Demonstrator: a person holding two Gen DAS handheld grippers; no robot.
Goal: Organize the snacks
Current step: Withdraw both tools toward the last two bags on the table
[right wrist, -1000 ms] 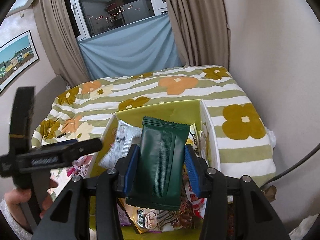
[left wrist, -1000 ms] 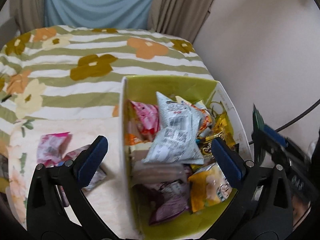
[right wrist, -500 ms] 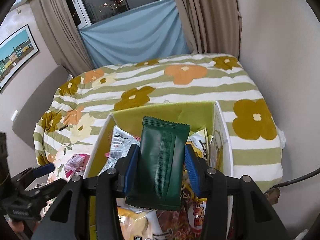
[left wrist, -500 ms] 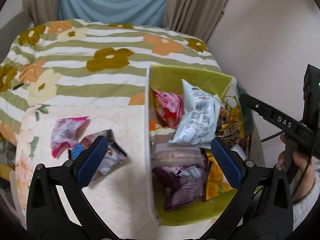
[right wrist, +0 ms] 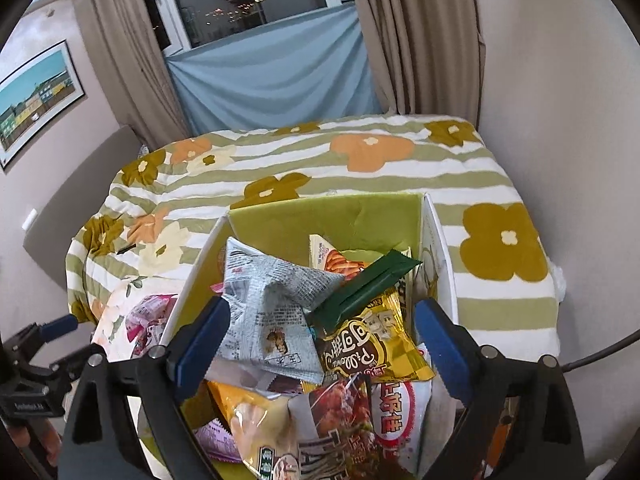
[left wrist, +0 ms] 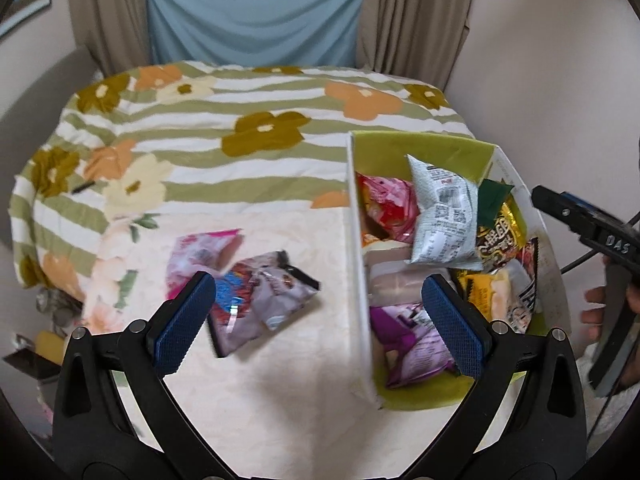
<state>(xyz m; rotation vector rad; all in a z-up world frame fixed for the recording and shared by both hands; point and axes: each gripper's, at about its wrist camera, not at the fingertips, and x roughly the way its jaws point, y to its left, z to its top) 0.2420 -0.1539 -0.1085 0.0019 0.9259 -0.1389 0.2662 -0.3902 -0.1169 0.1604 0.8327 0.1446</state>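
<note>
A green-lined white box point(left wrist: 356, 216) point(right wrist: 320, 216) on the bed holds several snack packets. A dark green packet point(right wrist: 366, 286) point(left wrist: 491, 200) lies loose on top of them, beside a grey-white packet point(right wrist: 276, 304) point(left wrist: 442, 216). My right gripper point(right wrist: 320, 344) is open and empty just above the box contents. My left gripper point(left wrist: 320, 320) is open and empty, straddling the box's left wall. A pink packet point(left wrist: 200, 260) and a silvery packet point(left wrist: 264, 300) lie on the cream cloth left of the box.
The bed has a green striped floral blanket point(left wrist: 240, 120). A wall point(left wrist: 560, 80) stands close on the right, curtains point(right wrist: 280, 60) at the back. The right gripper's handle point(left wrist: 600, 240) shows in the left wrist view.
My right gripper has opened and let go of the dark green packet, which now lies in the box. My left gripper has shifted left, bringing the loose packets into view.
</note>
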